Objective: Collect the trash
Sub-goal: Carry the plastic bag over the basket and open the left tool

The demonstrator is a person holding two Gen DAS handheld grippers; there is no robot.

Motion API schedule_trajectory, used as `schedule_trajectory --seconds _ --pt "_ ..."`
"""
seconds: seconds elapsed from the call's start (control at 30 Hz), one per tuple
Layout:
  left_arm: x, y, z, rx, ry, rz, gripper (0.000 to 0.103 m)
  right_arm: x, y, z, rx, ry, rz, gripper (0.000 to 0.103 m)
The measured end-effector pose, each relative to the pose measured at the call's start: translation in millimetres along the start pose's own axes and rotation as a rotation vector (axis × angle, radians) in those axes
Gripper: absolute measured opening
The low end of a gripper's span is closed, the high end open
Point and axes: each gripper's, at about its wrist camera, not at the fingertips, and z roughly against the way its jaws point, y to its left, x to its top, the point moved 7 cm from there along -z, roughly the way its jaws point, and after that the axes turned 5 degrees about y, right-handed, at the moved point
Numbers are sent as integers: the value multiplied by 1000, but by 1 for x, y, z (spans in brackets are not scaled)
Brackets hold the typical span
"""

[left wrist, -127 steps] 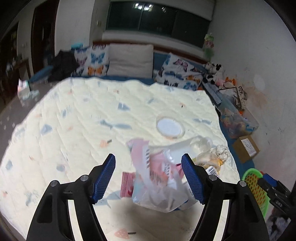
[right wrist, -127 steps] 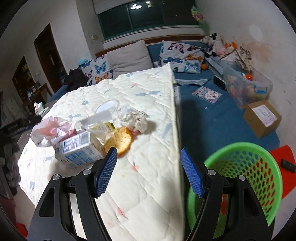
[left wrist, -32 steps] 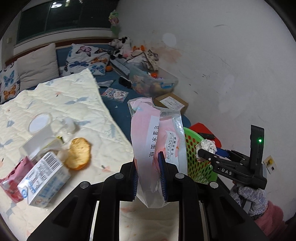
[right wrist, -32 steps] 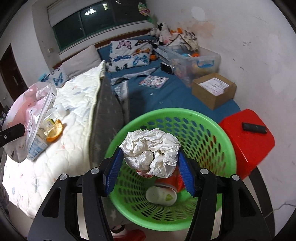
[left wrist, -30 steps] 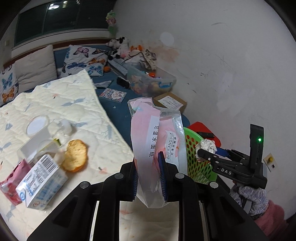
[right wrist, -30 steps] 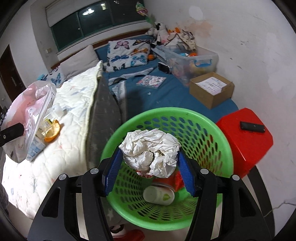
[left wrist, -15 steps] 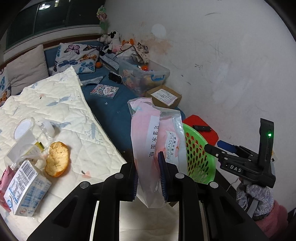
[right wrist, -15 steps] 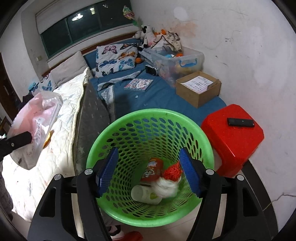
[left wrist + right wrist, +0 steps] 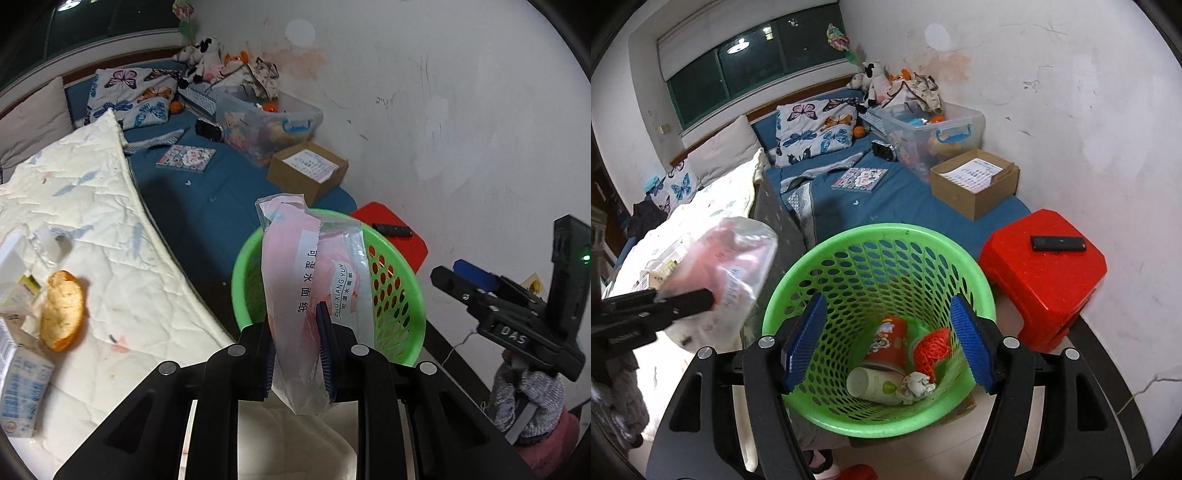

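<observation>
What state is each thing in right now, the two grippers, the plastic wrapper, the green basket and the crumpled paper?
left gripper: shut on the plastic wrapper.
plastic wrapper: held upright, in front of the basket.
right gripper: open, nothing between its pads.
green basket: upright, partly filled with trash.
crumpled paper: lying inside the basket.

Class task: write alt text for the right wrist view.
The open right gripper hovers over a green basket holding a red can, a white cup and crumpled paper. At left, the left gripper holds a pink plastic bag.
</observation>
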Motion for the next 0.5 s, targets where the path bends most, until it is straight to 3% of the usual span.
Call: schedule_trajectory --seconds 0.2,0.3,0.5 --pt "-3 -3 -15 -7 25 -2 26 1 -2 5 8 -12 -15 70" --pt "-3 -2 -15 -9 23 4 38 2 -1 7 11 -17 -16 70" --pt "-6 1 -12 -10 14 15 44 2 3 7 20 -14 -14 70"
